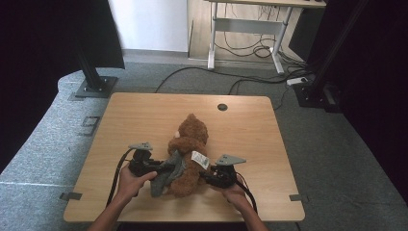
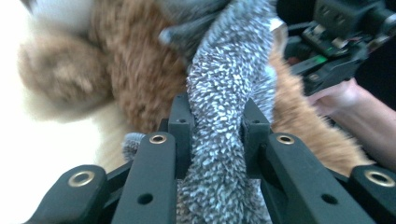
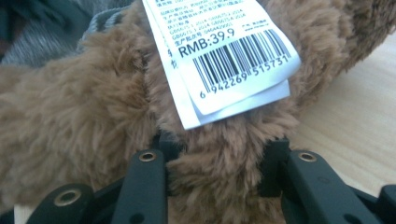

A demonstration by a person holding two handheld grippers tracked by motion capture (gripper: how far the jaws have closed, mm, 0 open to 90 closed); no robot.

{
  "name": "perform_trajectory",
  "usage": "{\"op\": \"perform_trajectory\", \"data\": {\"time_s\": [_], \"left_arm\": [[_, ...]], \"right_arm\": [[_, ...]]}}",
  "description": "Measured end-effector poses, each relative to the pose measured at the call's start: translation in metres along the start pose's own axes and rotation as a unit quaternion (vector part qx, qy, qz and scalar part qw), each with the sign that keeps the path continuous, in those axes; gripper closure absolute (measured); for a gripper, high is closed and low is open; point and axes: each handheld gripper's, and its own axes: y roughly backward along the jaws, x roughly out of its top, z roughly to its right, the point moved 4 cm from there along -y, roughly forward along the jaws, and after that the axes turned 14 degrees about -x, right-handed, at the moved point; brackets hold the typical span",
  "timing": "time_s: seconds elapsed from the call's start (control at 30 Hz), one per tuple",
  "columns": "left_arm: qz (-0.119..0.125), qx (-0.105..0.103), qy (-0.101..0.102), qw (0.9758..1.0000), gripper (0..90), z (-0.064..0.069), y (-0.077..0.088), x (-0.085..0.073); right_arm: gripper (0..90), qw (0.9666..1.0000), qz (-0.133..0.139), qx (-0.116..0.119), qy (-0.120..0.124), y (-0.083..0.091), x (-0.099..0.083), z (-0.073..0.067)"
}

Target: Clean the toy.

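Two hand-held grippers work a fluffy brown teddy bear (image 1: 189, 147) lying on the light wooden table (image 1: 250, 130). Left gripper (image 2: 212, 126) pinches its speckled grey knitted garment (image 2: 224, 93); right gripper (image 3: 217, 158) clamps brown fur beneath the white barcode tag (image 3: 224, 51).

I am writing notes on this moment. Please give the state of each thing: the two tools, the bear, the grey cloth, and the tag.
Left tool: shut on the grey cloth.
Right tool: shut on the teddy bear.
Teddy bear: lying on the table.
Grey cloth: draped against the bear.
Paper tag: attached, barcode facing up.
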Motion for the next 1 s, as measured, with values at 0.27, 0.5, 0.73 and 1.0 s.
{"op": "perform_trajectory", "data": {"time_s": [0.27,0.5,0.73,1.0], "left_arm": [[0.024,-0.032,-0.045,0.9982,71.5,0.037,0.010,0.022],[0.032,-0.056,-0.064,0.9958,71.5,0.056,0.009,0.033],[0.001,-0.045,-0.052,0.9976,71.5,0.046,-0.021,0.033],[0.002,-0.021,-0.040,0.9990,71.9,0.032,-0.021,0.029]], "right_arm": [[63.4,0.9994,0.022,0.016,0.019,0.014,0.011,-0.004],[63.3,0.9991,0.010,-0.004,0.041,0.015,0.013,-0.010],[63.3,0.9977,0.006,0.000,0.067,0.009,0.013,-0.022],[63.5,0.9962,-0.002,0.013,0.087,0.010,0.006,-0.027]]}}
